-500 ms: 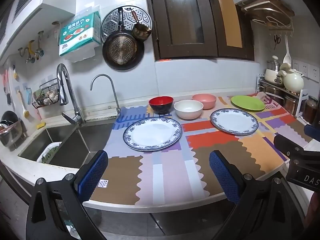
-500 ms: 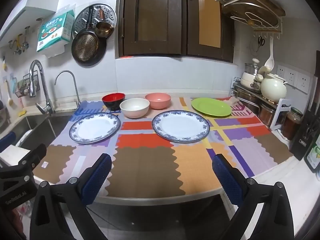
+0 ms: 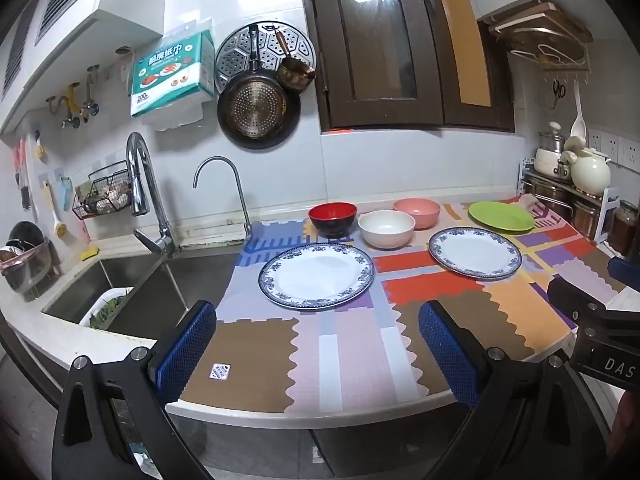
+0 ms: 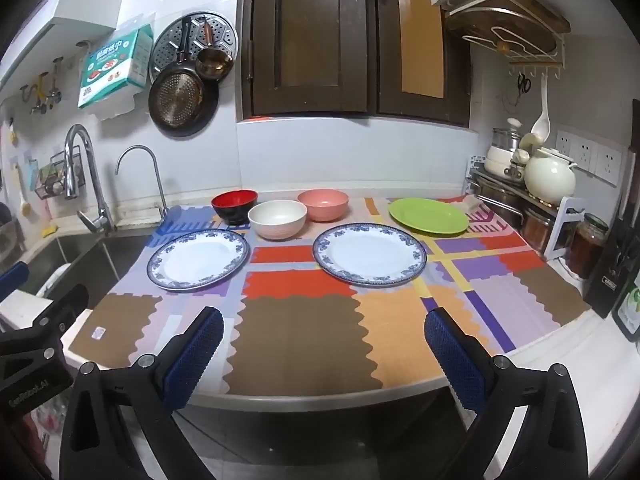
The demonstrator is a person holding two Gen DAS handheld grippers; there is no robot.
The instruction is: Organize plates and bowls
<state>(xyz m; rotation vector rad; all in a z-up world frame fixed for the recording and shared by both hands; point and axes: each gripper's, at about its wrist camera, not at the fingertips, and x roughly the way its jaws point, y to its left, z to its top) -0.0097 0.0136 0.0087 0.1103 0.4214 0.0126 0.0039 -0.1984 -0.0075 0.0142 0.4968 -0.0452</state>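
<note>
Nothing is picked up yet, so this looks like the very start of the tidy-up. Both tools hang back off the front edge of the desk [image 4: 540, 364], tilted down a bit toward the patchwork mat [image 4: 304, 340], which probably gives each camera a full look at the dishes before a pick.

The left hand-held gripper [image 3: 316, 344] has its blue pads spread wide with nothing between them, and the right hand-held gripper [image 4: 324, 348] is the same: jaws apart, empty.

Taking the white bowl [image 4: 277, 219] as the landmark: the red bowl [image 4: 234, 205] sits just beside it on the sink side, slightly further back, and the pink bowl [image 4: 323, 204] is just beside it on the other side, also a touch behind. The three make a tight little cluster, so nesting them seems the obvious move. Whether their rims actually touch is hard to say through the fisheye.

In front of the white bowl and toward the sink lies one blue-rimmed plate [image 4: 199, 259]; in front and toward the kettle side lies the matching blue-rimmed plate [image 4: 369, 255]. The green plate [image 4: 428, 216] sits beyond the pink bowl, near the pot rack. All three plates lie flat and apart, so they'd presumably get stacked, and each blue one sits roughly ahead of its own tool.
</note>
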